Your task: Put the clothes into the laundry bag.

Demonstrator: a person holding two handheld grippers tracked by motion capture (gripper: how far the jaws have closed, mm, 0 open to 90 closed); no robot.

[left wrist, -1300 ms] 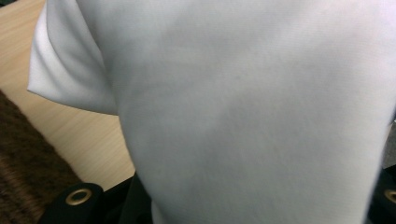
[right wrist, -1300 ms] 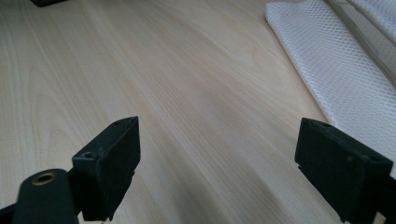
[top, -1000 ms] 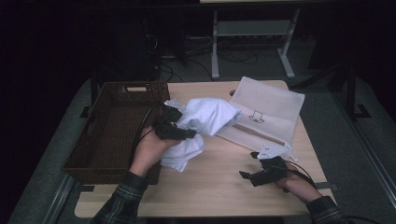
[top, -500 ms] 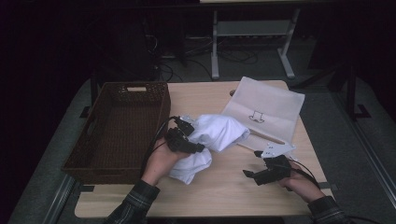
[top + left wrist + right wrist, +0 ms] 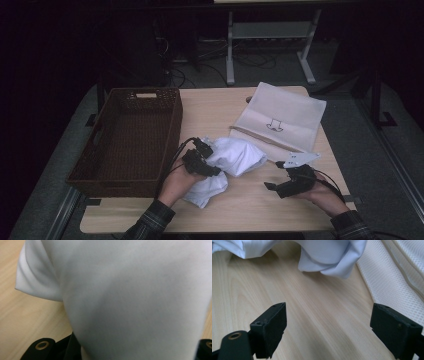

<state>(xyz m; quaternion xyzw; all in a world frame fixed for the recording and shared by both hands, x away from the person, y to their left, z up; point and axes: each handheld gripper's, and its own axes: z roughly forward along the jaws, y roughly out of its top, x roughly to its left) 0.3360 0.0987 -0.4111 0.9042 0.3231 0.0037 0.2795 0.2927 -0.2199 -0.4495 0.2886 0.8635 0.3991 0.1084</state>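
White cloth held low at the table's middle

The left gripper (image 5: pixel 201 159) clamps the white cloth (image 5: pixel 235 157), which rests on the table (image 5: pixel 250 210); right gripper (image 5: pixel 285 184) stands open, empty, nearby. Wicker basket (image 5: pixel 127 135) left, mesh bag (image 5: pixel 280 120) far right.

basket (image 5: pixel 131 137) on table's (image 5: pixel 215 107) left half | mesh bag (image 5: pixel 282 119) flat at far right | crumpled cloth (image 5: pixel 232 159) between them, nearer the person, just beside basket | left gripper (image 5: pixel 201 161) at cloth's left edge | right gripper (image 5: pixel 290 184) on table, right of cloth, before bag
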